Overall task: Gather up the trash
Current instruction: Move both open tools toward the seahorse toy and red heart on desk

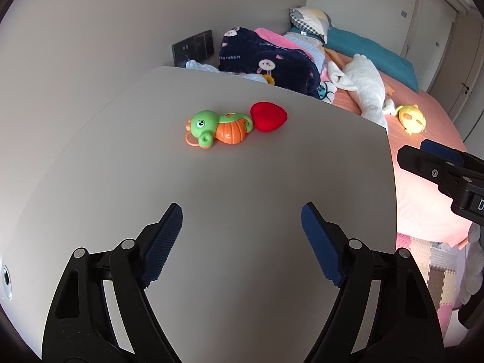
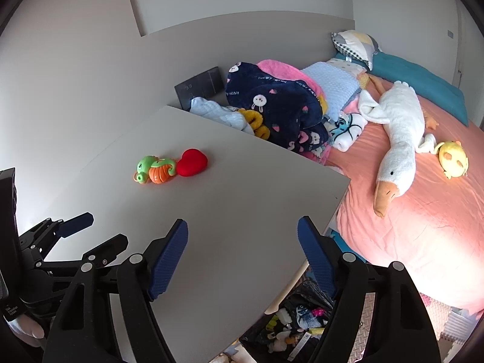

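A green and orange plastic toy lies on the grey table, touching a red heart-shaped object. My left gripper hovers open over the table's near part, well short of both, with nothing between its blue pads. My right gripper is open and empty too, above the table's right front corner. In the right wrist view the left gripper shows at the lower left. A black bag holding several small items sits on the floor under that corner.
A bed with a pink sheet lies right of the table, carrying a white plush goose, a yellow plush and a heap of blankets. A wall runs behind the table. Foam mats cover the floor.
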A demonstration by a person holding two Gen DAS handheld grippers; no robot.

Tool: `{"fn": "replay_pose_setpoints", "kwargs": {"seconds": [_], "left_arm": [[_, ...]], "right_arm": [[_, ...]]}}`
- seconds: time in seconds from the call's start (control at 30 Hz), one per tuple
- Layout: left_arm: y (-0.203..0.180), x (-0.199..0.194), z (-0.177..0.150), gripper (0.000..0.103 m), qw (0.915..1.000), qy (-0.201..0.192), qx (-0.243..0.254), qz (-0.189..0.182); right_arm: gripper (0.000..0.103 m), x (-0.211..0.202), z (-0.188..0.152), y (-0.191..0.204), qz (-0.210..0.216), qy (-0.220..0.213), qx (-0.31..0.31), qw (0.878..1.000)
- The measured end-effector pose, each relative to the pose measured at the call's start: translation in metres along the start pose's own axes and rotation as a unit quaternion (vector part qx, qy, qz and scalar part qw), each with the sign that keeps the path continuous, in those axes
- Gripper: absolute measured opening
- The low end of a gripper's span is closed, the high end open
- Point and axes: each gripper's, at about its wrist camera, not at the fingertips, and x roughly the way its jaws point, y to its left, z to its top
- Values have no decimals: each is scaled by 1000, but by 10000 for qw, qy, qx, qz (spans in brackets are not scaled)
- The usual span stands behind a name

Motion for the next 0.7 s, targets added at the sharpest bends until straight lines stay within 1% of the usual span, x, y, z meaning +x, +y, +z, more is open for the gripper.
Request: {"fn": "replay_pose_setpoints", "kwargs": {"seconds": [0.3,0.5,0.7], "left_arm": [[14,27,18,76,10000,46,-63,-7],[20,46,32,76,9999,112,15,18],[26,61,43,76,9999,94,-16,-118]], "right_arm": [[70,27,15,9,57,110,-46,9999],[70,42,26,12,132,173,22,9998],[70,57,33,15,128,265,10,9996]]}}
